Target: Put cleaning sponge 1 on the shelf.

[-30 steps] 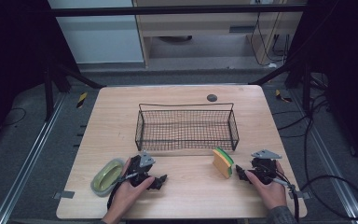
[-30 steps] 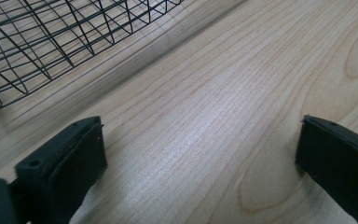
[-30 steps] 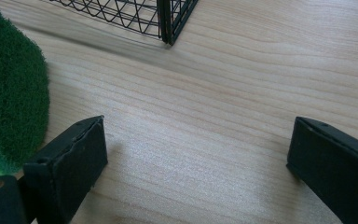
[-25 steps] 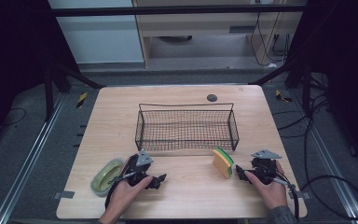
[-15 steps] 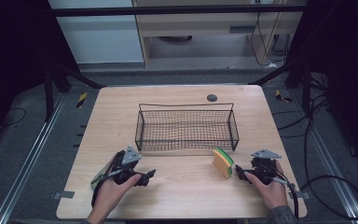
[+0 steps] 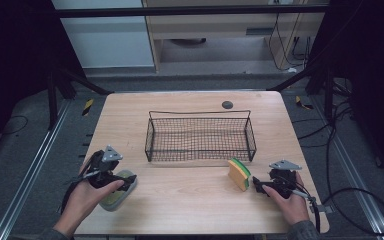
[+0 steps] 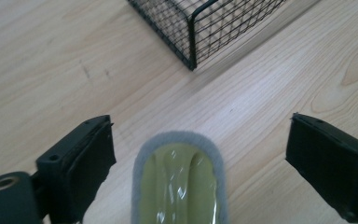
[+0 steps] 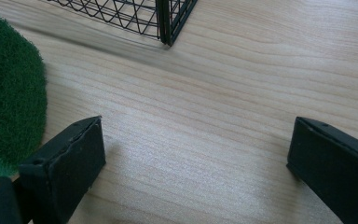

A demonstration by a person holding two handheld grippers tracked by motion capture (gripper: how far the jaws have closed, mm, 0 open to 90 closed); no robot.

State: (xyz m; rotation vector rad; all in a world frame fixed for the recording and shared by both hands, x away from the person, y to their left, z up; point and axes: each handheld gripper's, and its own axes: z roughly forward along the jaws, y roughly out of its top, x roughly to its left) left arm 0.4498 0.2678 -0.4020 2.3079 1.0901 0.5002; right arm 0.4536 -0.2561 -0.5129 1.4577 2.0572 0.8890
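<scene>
**Hovering over the green pad, both claws spread wide**

Hovering low over the light wooden desk [image 6: 190, 195], the left claw [image 6: 128, 183] sits in front of the near left corner of the black wire-mesh basket [image 6: 200, 136], which stands at the middle of the desk. Its jaws are spread wide apart and grip nothing. Between them lies the oval olive-green scrubbing pad with a grey felt rim and a glossy wrapped face [image 7: 179, 179]; in the left gripper view the pad's rounded end points toward the basket corner [image 7: 193, 35], with bare wood on either side between the pad and each jaw. From above, the same pad [image 6: 114, 199] lies near the front left of the basket, partly under the person's left hand [image 6: 91, 196].

The right claw [image 6: 258, 186] rests in front of the basket's near right corner, and its jaws also stand far apart, with only wood grain between them. Just to its basket-ward side stands the yellow sponge with a green scouring layer [image 6: 239, 174], set on edge close to the basket's front right corner. In the right gripper view the green scouring face [image 8: 9, 88] lies beside the left-hand jaw, outside the gap; whether it touches that jaw cannot be told. The person's right hand [image 6: 291, 200] holds that gripper.

A small dark round disc [image 6: 227, 104] lies behind the basket.
</scene>
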